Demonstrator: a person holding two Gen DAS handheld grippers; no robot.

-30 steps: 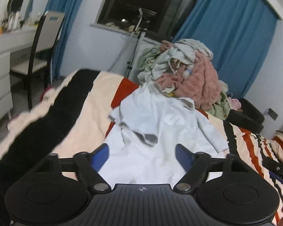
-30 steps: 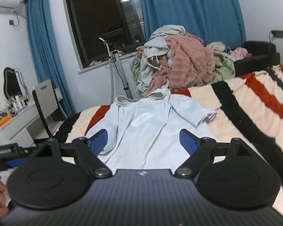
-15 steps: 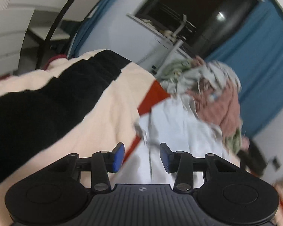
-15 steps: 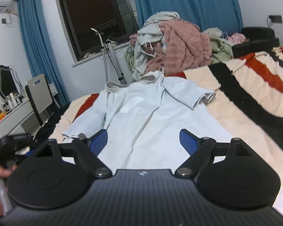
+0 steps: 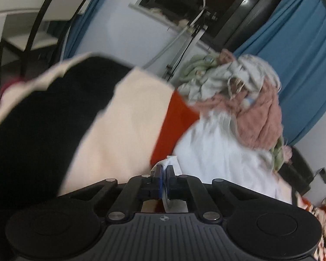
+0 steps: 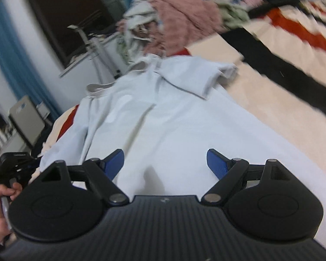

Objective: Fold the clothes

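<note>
Your left gripper point(image 5: 164, 170) pinches the limp, light white shirt point(image 6: 163, 117) — right gripper point(image 6: 164, 163) gapes empty over its hem; grab edges.

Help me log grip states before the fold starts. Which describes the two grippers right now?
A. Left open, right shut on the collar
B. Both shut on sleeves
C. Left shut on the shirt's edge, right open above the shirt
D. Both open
C: the left gripper pinches a bit of the white shirt, while the right gripper is spread wide.
</note>
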